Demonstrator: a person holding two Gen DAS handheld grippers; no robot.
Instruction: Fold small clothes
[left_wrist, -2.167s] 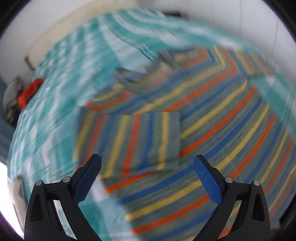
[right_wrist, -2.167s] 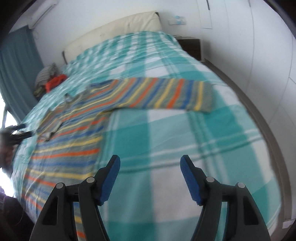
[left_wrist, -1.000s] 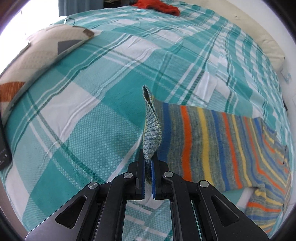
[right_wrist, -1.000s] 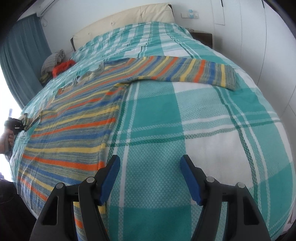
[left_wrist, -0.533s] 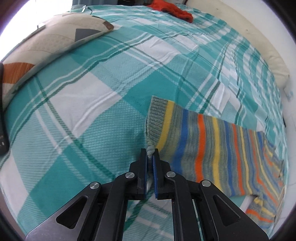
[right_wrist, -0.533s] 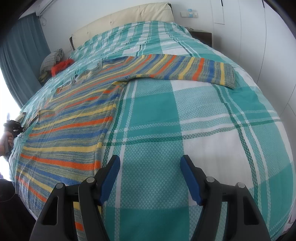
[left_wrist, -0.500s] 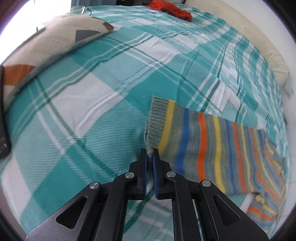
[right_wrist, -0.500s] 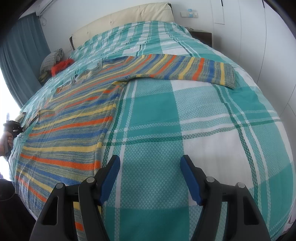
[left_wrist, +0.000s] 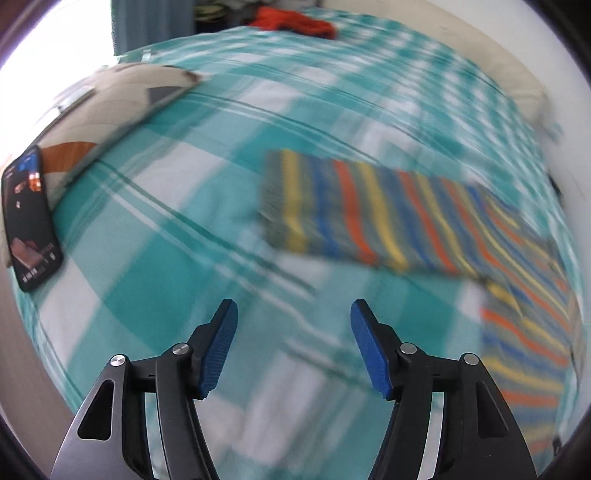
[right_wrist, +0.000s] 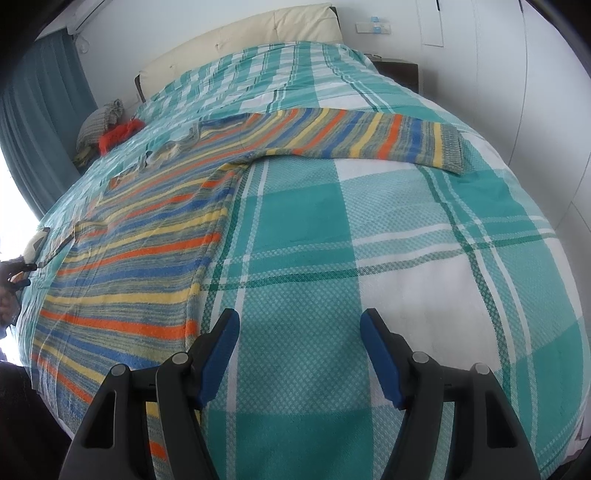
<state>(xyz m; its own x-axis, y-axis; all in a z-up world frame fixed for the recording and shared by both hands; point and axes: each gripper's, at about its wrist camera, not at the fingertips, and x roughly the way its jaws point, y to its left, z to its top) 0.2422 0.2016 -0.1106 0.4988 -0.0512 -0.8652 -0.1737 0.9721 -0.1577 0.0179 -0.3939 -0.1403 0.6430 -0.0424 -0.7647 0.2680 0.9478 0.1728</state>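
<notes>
A striped sweater (right_wrist: 147, 236) in orange, yellow, blue and grey lies spread flat on the teal plaid bed (right_wrist: 406, 240). Its right sleeve (right_wrist: 369, 138) stretches out toward the bed's right side. In the blurred left wrist view the other sleeve (left_wrist: 351, 218) lies flat on the bed, its cuff pointing left. My left gripper (left_wrist: 293, 350) hangs above the bed short of that cuff, its jaws opening with nothing between them. My right gripper (right_wrist: 299, 354) stands open over bare bedspread just right of the sweater's hem, holding nothing.
A phone (left_wrist: 31, 218) lies at the bed's left edge beside a patterned cushion (left_wrist: 110, 103). An orange garment (left_wrist: 295, 24) and a small pile of clothes (right_wrist: 99, 122) sit near the headboard. A hand (right_wrist: 7, 291) with the left gripper shows at the far left. White walls close the right side.
The left gripper let go of the sleeve cuff, opened its jaws and pulled back from it. The sleeve now lies flat on the bed. The right gripper has not moved.
</notes>
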